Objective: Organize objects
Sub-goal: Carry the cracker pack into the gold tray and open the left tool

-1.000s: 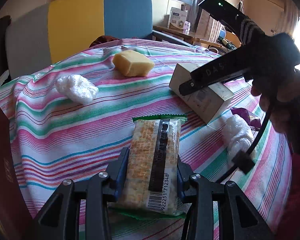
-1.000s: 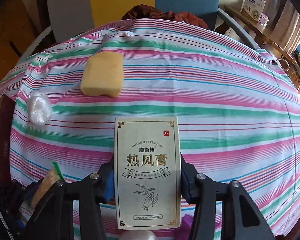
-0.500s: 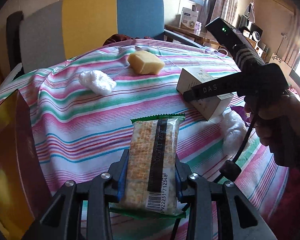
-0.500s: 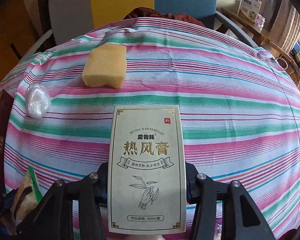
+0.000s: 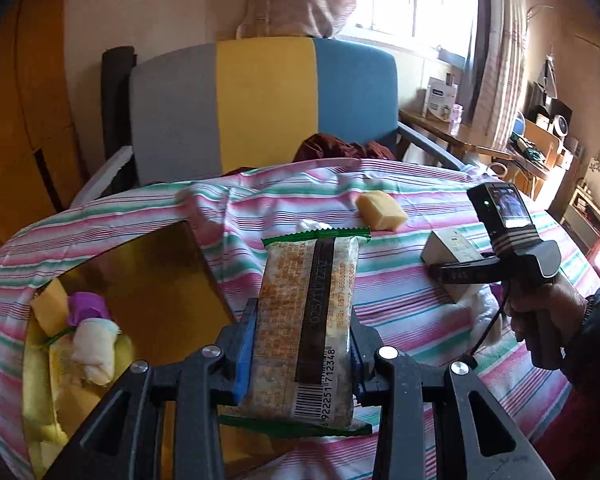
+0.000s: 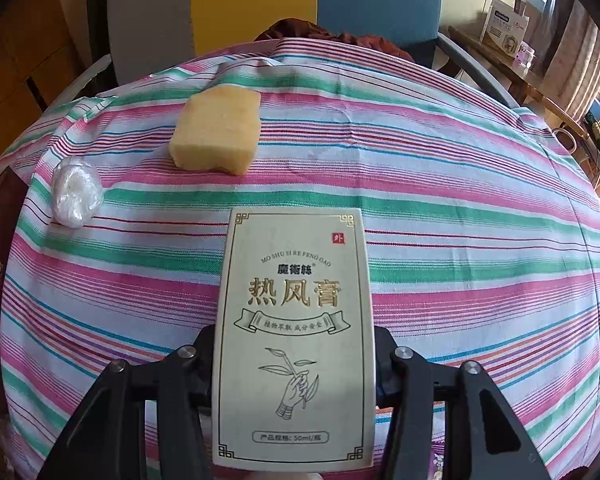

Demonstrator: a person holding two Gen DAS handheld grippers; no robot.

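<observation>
While I hold the cracker packet (image 5: 305, 320) clamped between the pads of my left gripper (image 5: 300, 344), lifted above the striped cloth (image 5: 399, 308), my right gripper (image 6: 296, 364) grips the cream carton (image 6: 294, 336) by its long sides. Below and to the left of my left gripper lies the gold-lined box (image 5: 168, 280), already holding a few wrapped pieces. Ahead of my right gripper a yellow sponge block (image 6: 216, 136) and, further left, a plastic-wrapped ball (image 6: 76, 192) sit loose on the cloth. The risks, as I judge them: the slick wrapper could slide from the pads if I tilt it towards the box, and the packet might catch the box's raised wall; the carton's smooth faces could also slip or crush under a tight squeeze
</observation>
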